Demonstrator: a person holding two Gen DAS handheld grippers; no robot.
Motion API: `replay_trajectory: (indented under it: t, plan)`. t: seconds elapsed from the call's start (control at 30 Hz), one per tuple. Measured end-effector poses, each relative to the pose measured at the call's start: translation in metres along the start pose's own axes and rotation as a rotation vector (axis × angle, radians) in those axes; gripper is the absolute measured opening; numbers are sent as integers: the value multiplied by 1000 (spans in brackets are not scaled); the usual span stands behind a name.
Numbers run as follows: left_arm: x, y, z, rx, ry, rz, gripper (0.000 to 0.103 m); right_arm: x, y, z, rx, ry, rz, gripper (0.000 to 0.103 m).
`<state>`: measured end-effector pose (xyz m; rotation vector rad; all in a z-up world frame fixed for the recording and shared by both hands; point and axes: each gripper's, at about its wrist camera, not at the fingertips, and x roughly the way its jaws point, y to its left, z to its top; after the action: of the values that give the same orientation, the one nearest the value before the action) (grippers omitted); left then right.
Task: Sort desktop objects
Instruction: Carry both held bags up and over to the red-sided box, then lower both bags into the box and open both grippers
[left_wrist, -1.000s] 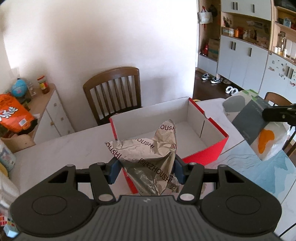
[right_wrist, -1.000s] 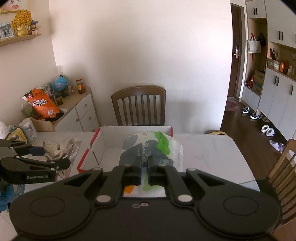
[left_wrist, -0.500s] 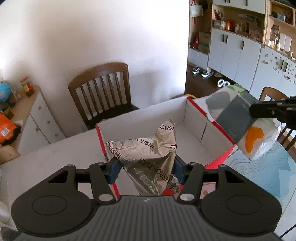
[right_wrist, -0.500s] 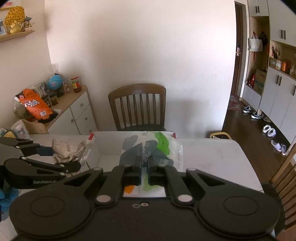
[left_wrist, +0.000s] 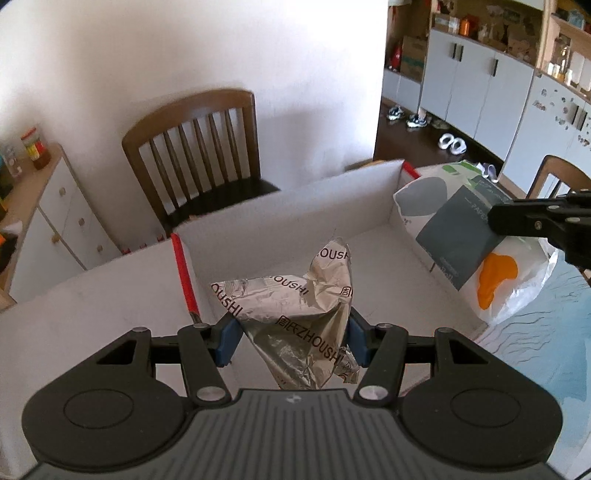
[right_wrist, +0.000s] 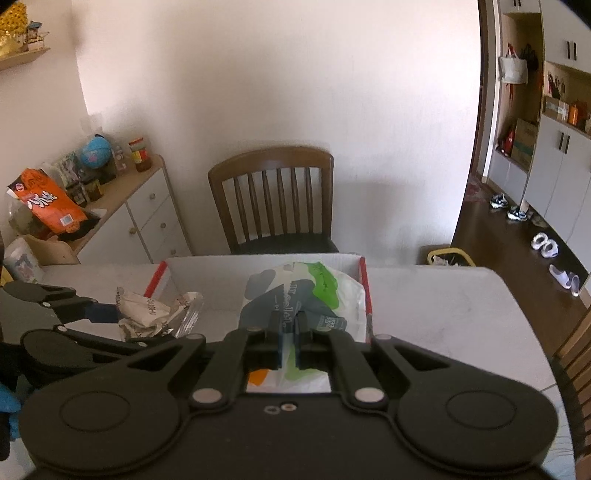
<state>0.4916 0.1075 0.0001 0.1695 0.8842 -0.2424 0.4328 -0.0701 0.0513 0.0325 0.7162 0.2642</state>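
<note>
hanging over the open box (left_wrist: 295, 206), left gripper (left_wrist: 291, 338) clamps foil wrapper (left_wrist: 295, 317); right gripper (right_wrist: 288, 332), pinching plastic bag (right_wrist: 303, 295), sits at its right wall.

Beyond my white tabletop (right_wrist: 436, 306) stands a dark wooden slat-backed chair (right_wrist: 275, 199) against a plain white wall (right_wrist: 280, 74). A white drawer cabinet (right_wrist: 147, 218) sits left; grey cupboard doors (left_wrist: 476, 85) line dark, probably wooden flooring (right_wrist: 491, 236).
</note>
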Motion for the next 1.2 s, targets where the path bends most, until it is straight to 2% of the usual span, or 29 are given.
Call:
replay_trajectory:
  t: [0.37,0.6,0.93,1.2]
  plan:
    - [57,1,-4,-9,111,4,58,55,3,-20,-3,77,-14,4]
    - [75,-6,-3,43,177,28,58,76,3,-31,-21,133,-23,4]
    - [84,-27,-7,147,194,36,58,91,5,-46,-70,204,-17,4]
    - [89,-27,-14,148,213,14,59,100,5,-56,-82,244,-28,6]
